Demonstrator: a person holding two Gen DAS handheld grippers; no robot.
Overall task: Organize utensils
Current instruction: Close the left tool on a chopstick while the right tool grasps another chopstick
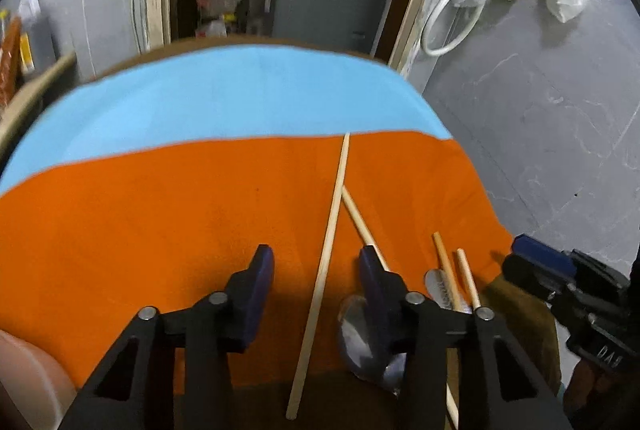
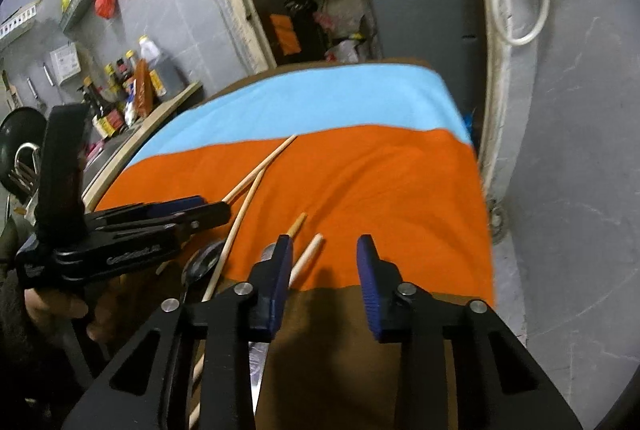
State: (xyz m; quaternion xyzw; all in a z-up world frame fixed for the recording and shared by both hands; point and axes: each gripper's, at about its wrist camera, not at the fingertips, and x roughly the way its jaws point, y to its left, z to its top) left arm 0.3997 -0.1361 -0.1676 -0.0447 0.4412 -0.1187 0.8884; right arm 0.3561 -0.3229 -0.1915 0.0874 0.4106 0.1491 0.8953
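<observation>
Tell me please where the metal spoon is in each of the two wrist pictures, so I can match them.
Left wrist view: the metal spoon lies low, right of centre, its bowl partly behind a finger of the left gripper.
Right wrist view: the spoon is low and left of centre, just below the left gripper.
Shared landmark: the long chopstick beside the spoon, on the orange cloth.
</observation>
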